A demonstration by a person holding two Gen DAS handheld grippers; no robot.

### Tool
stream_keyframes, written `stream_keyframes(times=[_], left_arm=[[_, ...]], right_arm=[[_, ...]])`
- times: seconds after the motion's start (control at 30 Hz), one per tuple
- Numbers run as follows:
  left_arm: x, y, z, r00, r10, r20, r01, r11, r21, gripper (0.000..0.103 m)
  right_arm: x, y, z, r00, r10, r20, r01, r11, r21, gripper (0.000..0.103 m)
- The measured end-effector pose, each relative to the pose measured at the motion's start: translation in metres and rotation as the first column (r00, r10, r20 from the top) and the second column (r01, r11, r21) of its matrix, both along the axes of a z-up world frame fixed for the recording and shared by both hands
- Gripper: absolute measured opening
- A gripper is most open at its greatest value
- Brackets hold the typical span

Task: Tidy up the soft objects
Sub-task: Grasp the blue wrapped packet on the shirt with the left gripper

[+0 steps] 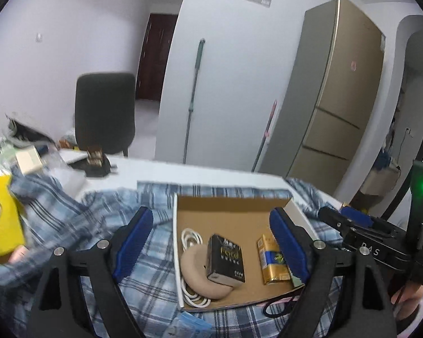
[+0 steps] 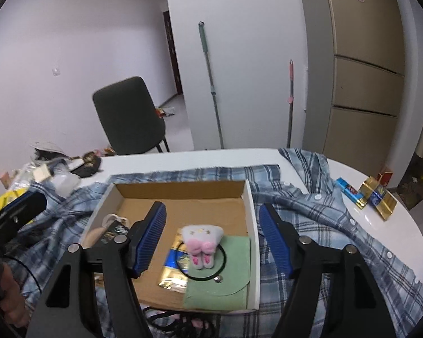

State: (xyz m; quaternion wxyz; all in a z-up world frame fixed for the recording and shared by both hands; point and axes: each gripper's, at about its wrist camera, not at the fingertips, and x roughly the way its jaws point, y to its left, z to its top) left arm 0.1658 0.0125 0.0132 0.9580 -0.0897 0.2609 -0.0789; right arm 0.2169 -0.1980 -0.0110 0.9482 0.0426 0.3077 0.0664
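Note:
A shallow cardboard box [image 1: 231, 207] [image 2: 180, 190] lies on a blue plaid shirt [image 1: 104, 205] [image 2: 318, 211] spread over the table. In the box are a beige pad [image 1: 194, 277], a white cable [image 1: 189, 239], a black pack [image 1: 225, 257], a gold pack [image 1: 272, 259] [image 2: 173, 271], a green felt pouch [image 2: 234, 281], a black hair tie [image 2: 206, 277] and a white-and-pink plush toy [image 2: 201, 243]. My left gripper [image 1: 211, 243] is open and empty above the box's left part. My right gripper [image 2: 213, 242] is open, its fingers on either side of the plush toy, just above it.
Yellow packaging [image 1: 1, 214] and clutter lie at the table's left. Gold and blue packs [image 2: 376, 197] sit on the white table [image 2: 380, 225] at the right. A dark chair [image 2: 129, 117], two mop handles [image 2: 210, 84] and a fridge [image 2: 363, 64] stand behind. A black cord [image 2: 166, 321] lies near the box's front.

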Motion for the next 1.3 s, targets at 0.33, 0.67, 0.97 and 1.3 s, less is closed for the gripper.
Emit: stream_keyframes(times=[0.33, 0.67, 0.97, 1.3], left_arm=[[-0.058, -0.001, 0.028, 0.991, -0.025, 0.133, 0.008, 0.992, 0.127, 0.087], [-0.082, 0.009, -0.006, 0.996, -0.037, 0.076, 0.024, 0.987, 0.157, 0.087], [-0.077, 0.007, -0.045, 0.993, -0.103, -0.056, 0.113, 0.967, 0.228, 0.04], [-0.06, -0.001, -0.085, 0.943, -0.12, -0.309, 0.199, 0.95, 0.241, 0.022]], right_arm=[[-0.043, 0.0, 0.036, 0.998, 0.019, 0.062, -0.021, 0.999, 0.028, 0.068], [-0.07, 0.0, 0.025, 0.999, 0.034, 0.029, -0.035, 0.999, 0.018, 0.068], [-0.076, -0.002, -0.002, 0.998, 0.05, -0.032, -0.049, 0.998, 0.027, 0.068], [-0.069, -0.01, -0.022, 0.996, 0.025, -0.087, -0.022, 0.999, 0.037, 0.068]])
